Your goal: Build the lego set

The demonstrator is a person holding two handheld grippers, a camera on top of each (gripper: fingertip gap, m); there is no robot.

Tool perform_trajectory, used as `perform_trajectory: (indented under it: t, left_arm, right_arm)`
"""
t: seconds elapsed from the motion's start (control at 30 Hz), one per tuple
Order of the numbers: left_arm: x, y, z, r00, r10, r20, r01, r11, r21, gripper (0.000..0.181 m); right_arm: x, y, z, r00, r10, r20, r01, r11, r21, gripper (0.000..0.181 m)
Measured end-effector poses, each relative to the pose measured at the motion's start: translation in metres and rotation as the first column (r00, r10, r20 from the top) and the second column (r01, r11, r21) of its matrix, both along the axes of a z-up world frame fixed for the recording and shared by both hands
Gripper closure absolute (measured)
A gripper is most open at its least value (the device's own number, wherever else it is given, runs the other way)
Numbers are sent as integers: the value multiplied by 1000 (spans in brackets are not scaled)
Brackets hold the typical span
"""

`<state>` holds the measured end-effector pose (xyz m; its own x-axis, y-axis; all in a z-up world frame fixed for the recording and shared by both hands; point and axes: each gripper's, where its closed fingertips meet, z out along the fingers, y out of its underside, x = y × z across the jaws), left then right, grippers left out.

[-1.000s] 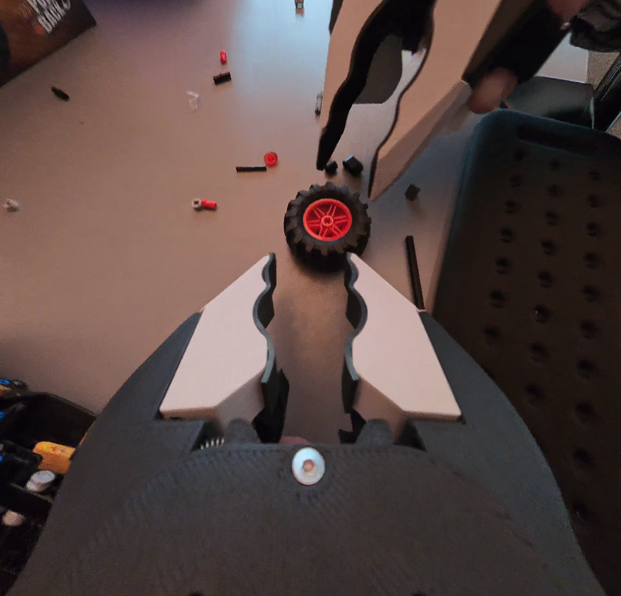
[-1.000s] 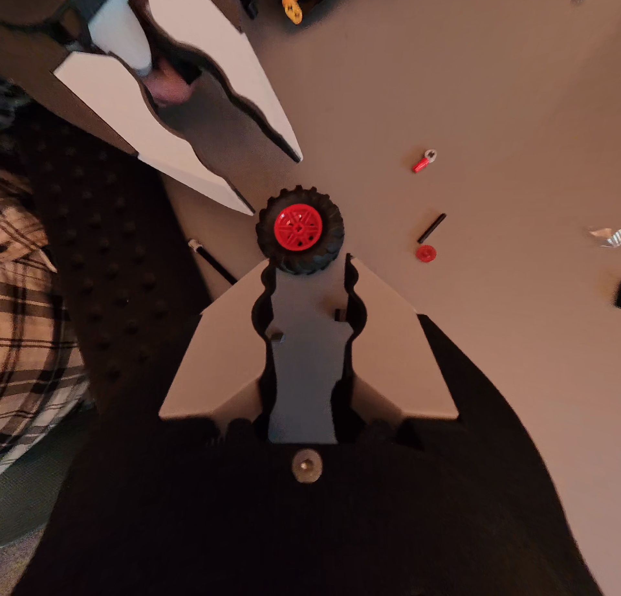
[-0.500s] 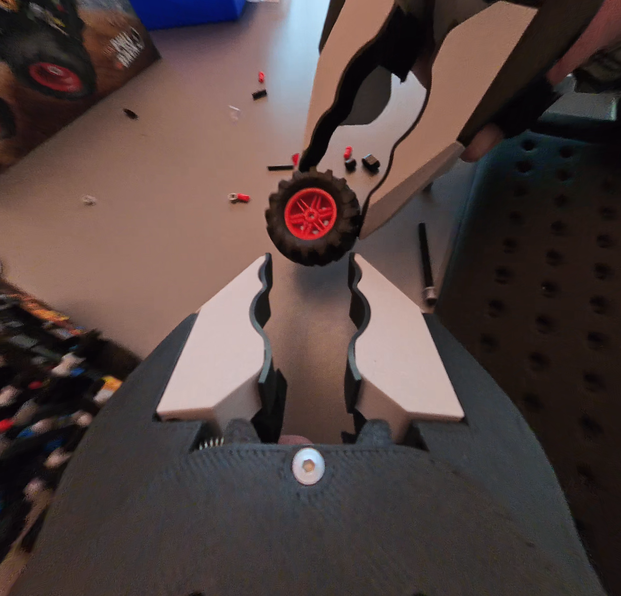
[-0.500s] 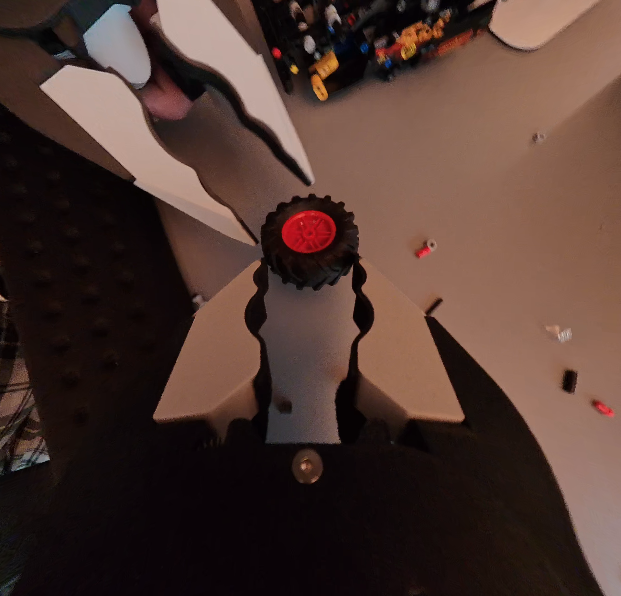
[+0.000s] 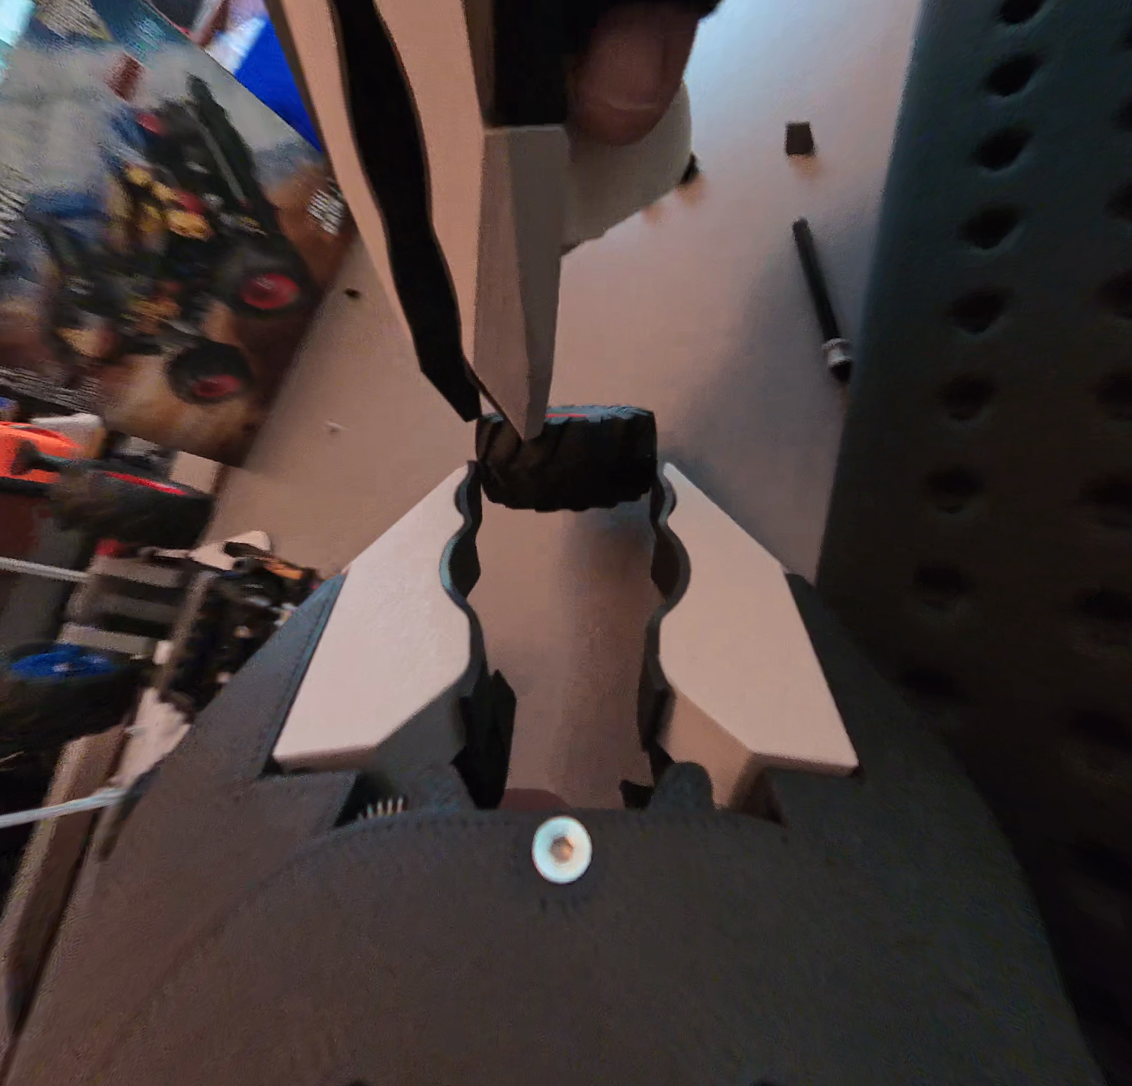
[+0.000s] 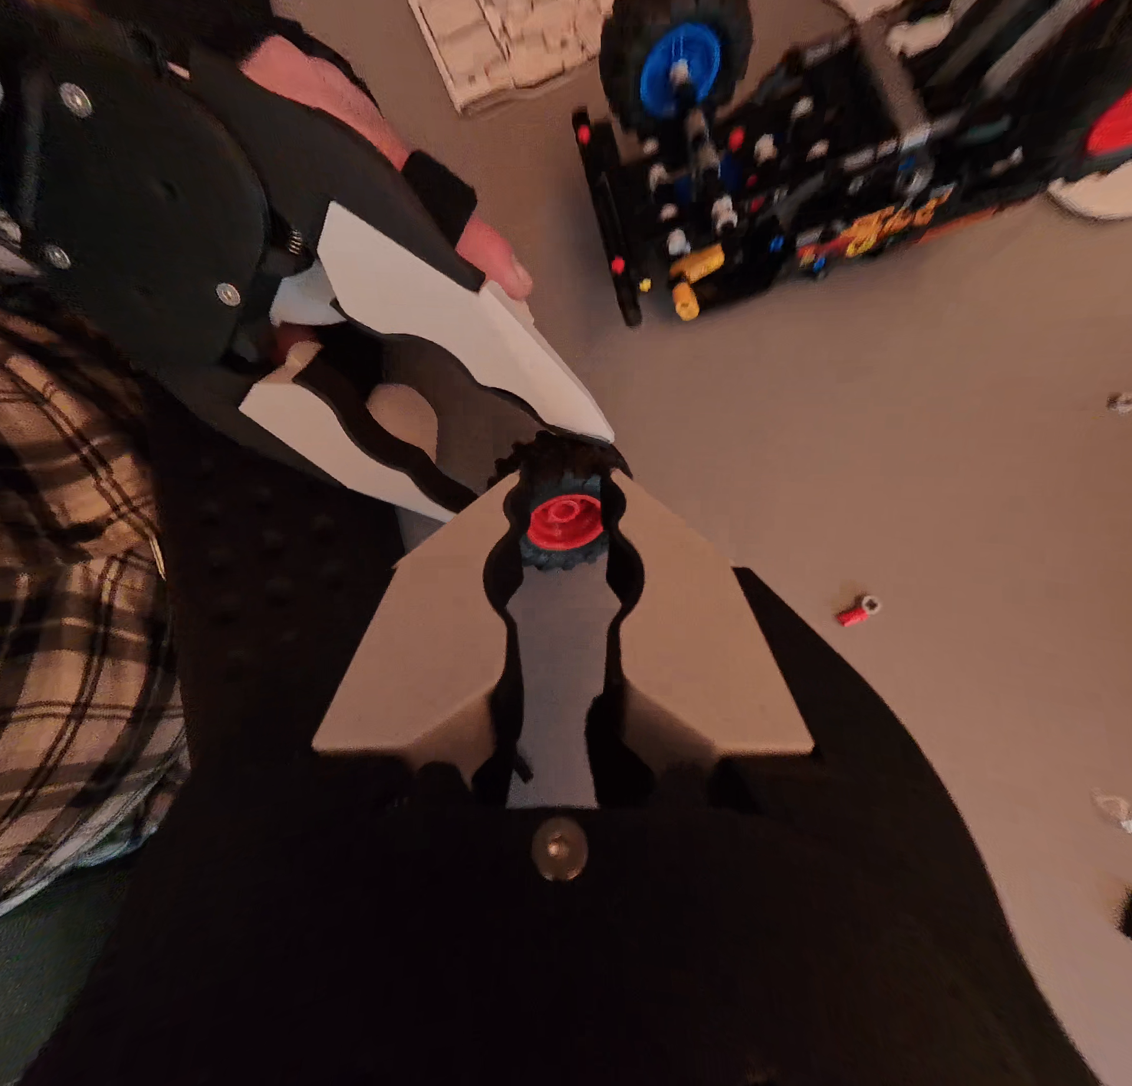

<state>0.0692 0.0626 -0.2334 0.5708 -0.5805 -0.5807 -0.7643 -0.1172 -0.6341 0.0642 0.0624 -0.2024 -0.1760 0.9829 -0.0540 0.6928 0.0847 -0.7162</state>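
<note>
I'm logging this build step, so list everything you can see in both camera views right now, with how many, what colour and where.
Wheel: one, black tyre with red hub, between both grippers' fingertips.
Partly built model: one, mostly black with a blue-hubbed wheel, far side of the table.
Instruction booklet: one, pale, beyond the model.
Set box: one, dark printed, at the left.
Long axle: one, black, lying beside the dotted mat.
Dotted mat: one, dark, at the table edge.
Small red piece: one, loose on the table.
Table: one, grey.
Left gripper: fingers spread around the tyre.
Right gripper: closed on the wheel.
Plaid sleeve: one, at the left.
</note>
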Motion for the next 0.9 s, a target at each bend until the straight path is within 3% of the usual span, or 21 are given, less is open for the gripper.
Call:
perform_trajectory:
  t: [0.1,0.3,0.5,0.7,0.8,0.9]
  left_arm:
    - [0,1,-5,1000,-11,4,11,1000,-27,126]
    - [-3,-1,-4,997,-15,78,19,998,-53,127]
    - [2,-3,21,994,-72,85,65,995,82,127]
    - [-8,-2,36,996,-29,89,18,992,126,128]
    - [-30,-4,51,994,31,100,-47,987,153,127]
    - [-77,-5,71,976,163,147,-189,964,187,127]
  right_arm:
    - [1,1,-6,1000,15,-4,-16,999,-44,154]
    - [12,10,-17,1000,14,23,-12,997,-74,123]
    - [-3,-6,-13,997,41,-60,-52,982,-180,122]
    - [-13,-4,2,988,23,-152,-55,977,-206,123]
    - [-24,2,15,979,1,-202,-56,961,-269,123]
    - [-36,13,23,969,-28,-246,-64,931,-358,123]
